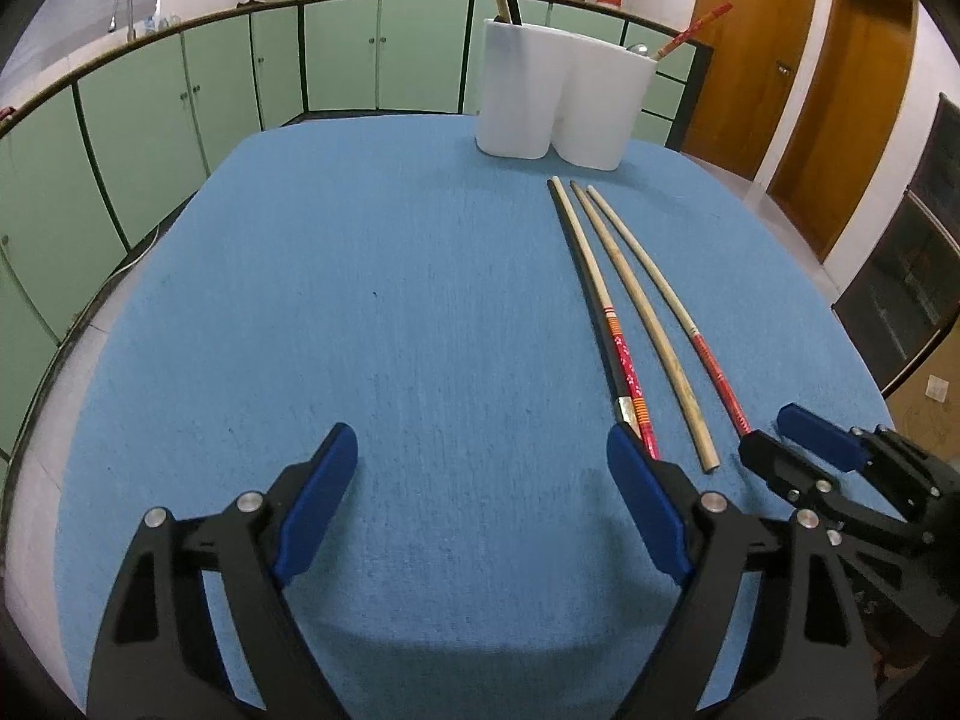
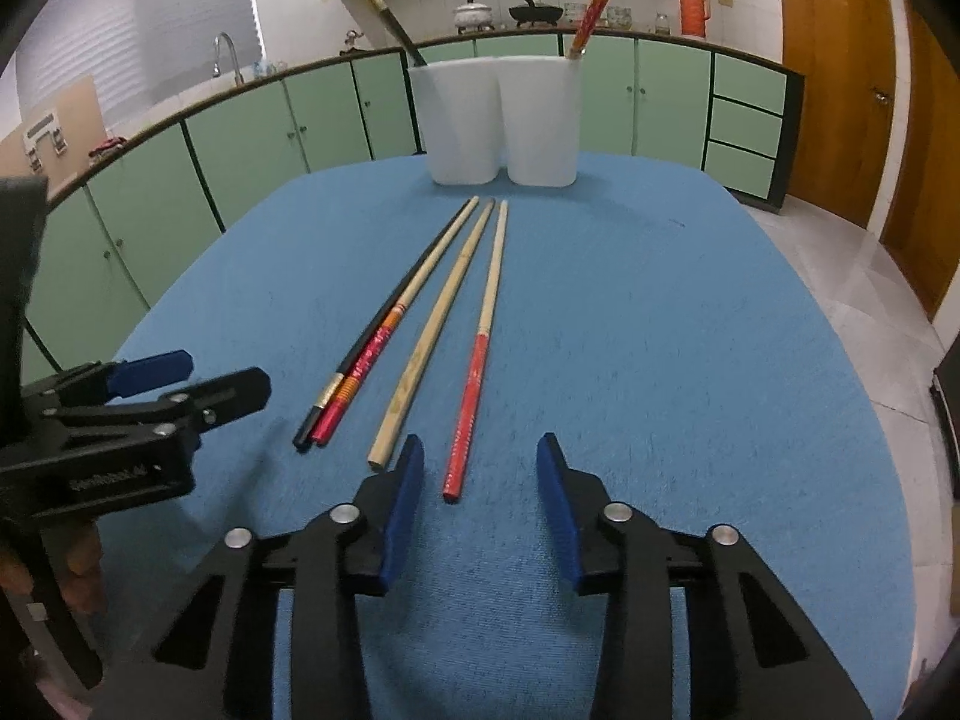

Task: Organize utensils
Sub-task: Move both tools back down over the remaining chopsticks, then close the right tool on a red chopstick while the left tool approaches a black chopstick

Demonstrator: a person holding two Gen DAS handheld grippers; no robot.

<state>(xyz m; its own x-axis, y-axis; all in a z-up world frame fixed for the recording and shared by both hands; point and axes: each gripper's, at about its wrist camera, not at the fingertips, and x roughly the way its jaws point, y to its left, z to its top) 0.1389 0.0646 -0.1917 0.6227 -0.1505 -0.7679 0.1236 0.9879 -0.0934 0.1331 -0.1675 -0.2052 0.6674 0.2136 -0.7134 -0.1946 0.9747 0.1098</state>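
My left gripper (image 1: 480, 498) is spread wide over bare blue cloth (image 1: 360, 300), nothing between its pads. My right gripper (image 2: 480, 504) gapes too, released, the butt of the red-handled chopstick (image 2: 474, 384) lying on the cloth just ahead of its gap. Left of that, the plain bamboo chopstick (image 2: 432, 336), then a red-patterned chopstick (image 2: 384, 336) touching a black chopstick (image 2: 372, 330). All four point toward the white twin-cup holder (image 2: 498, 120) at the table's far edge, already holding a dark stick (image 2: 390, 18) left and a red one (image 2: 594, 6) right.
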